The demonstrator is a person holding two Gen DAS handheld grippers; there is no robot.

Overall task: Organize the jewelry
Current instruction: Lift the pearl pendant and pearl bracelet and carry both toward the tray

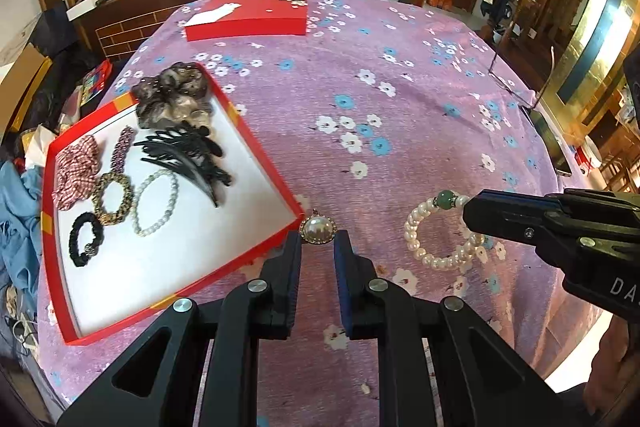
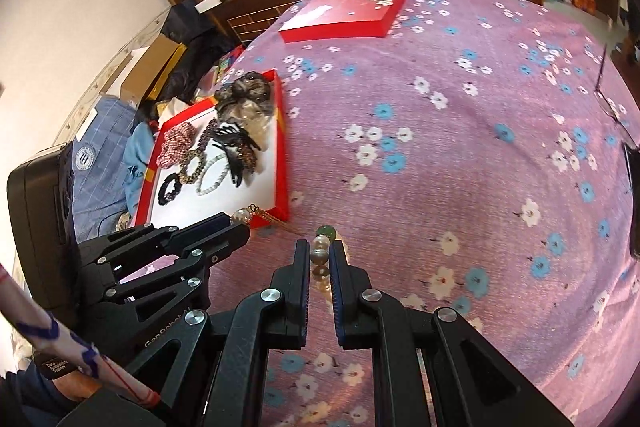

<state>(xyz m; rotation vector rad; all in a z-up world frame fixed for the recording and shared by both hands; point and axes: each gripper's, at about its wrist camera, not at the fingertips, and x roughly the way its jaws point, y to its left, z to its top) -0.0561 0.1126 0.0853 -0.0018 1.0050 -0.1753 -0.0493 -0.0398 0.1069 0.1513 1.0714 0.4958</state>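
The left gripper (image 1: 318,247) is hovering low over the tablecloth (image 1: 400,107) with its fingers apart, a pearl pendant (image 1: 318,230) lying just beyond the tips, apparently lined up so a closing pinch would catch it; nothing is being held yet. The pendant is lying just outside the near corner of the red tray (image 1: 256,147), a round white pearl ringed with small stones, and the right view is showing a thin gold chain trailing from it. The right gripper (image 2: 320,259) is pressing its fingers close on either side of a pearl bracelet (image 1: 440,231), seemingly pinching one side of the loop for a lift; the bracelet is a ring of white pearls with one green bead, resting on the cloth well apart from the tray. Inside the tray, hair ties, a second pearl bracelet (image 1: 156,203), black hair clips (image 1: 192,159) and a dark scrunchie (image 1: 172,95) are lying sorted. Further back, a red lid (image 1: 248,19) is sitting.
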